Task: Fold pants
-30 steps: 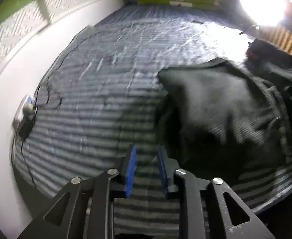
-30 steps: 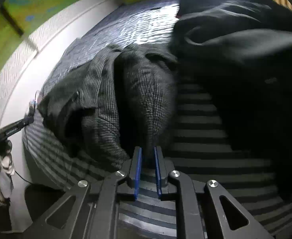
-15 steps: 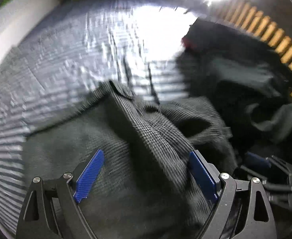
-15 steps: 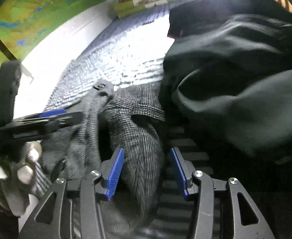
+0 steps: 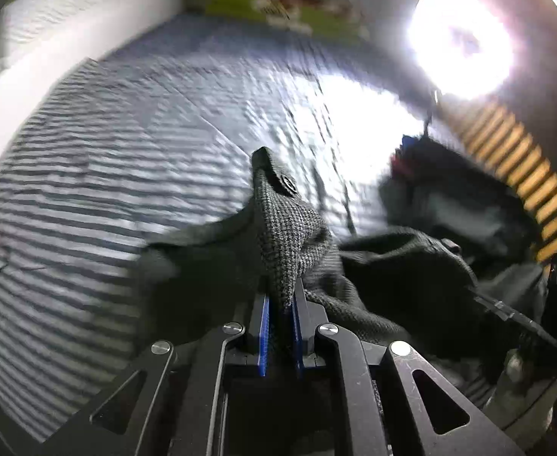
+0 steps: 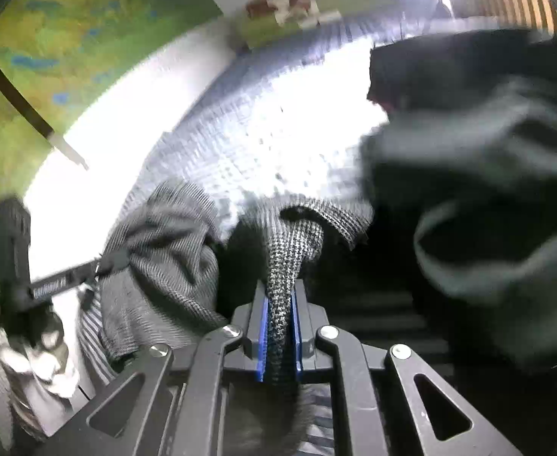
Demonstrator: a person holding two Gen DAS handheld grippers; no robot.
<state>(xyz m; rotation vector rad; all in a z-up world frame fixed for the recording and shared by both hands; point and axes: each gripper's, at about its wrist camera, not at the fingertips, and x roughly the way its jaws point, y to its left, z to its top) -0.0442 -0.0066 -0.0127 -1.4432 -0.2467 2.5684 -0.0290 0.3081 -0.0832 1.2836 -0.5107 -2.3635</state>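
The grey checked pants lie bunched on the striped bed cover. My left gripper is shut on a fold of their waistband, whose button tab sticks up just ahead of the blue pads. In the right wrist view my right gripper is shut on another strip of the same pants, pinched between its blue pads. The rest of the pants hangs to the left, where the left gripper and a gloved hand holding it show. Both views are blurred.
A heap of dark clothes lies to the right on the bed, also seen as dark clothes in the left wrist view. A white wall runs along the left. A bright lamp glares above yellow slats. Green patterned pillows sit at the far end.
Both grippers opened over the pants and then closed on folds of the fabric. Both now hold the cloth lifted a little off the bed cover.
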